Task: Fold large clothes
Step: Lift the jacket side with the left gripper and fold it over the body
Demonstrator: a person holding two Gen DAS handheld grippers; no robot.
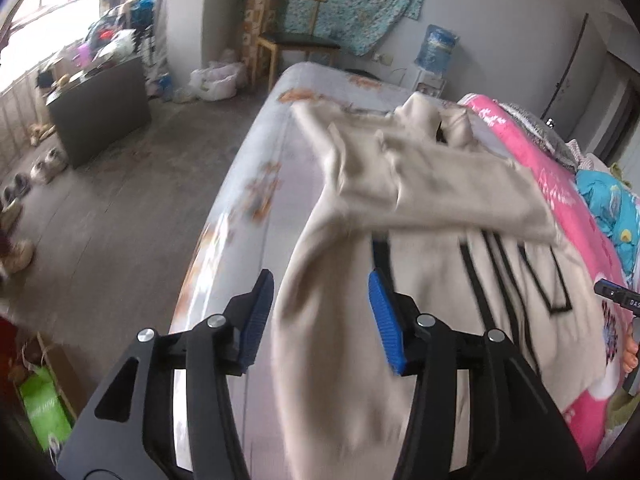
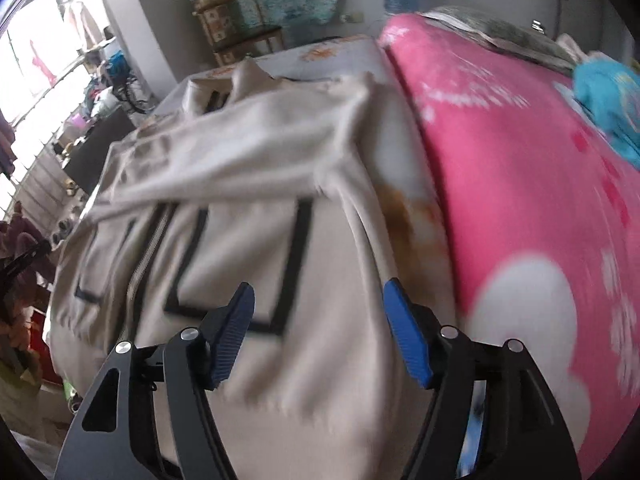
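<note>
A large beige zip jacket (image 1: 440,264) with black rectangle outlines lies spread on the bed, both sleeves folded across its chest. It also shows in the right wrist view (image 2: 240,216). My left gripper (image 1: 320,284) is open; the jacket's left edge lies between its blue fingers, which do not pinch it. My right gripper (image 2: 318,300) is open and hovers over the jacket's lower right side, holding nothing. Its black tip also shows at the right edge of the left wrist view (image 1: 618,298).
The bed (image 1: 256,168) has a pale sheet with orange prints. A pink blanket (image 2: 520,184) and blue cloth (image 2: 608,92) lie along its right side. On the floor to the left are a dark cabinet (image 1: 104,108), shoes (image 1: 44,168), a chair (image 1: 296,44) and a green bag (image 1: 42,408).
</note>
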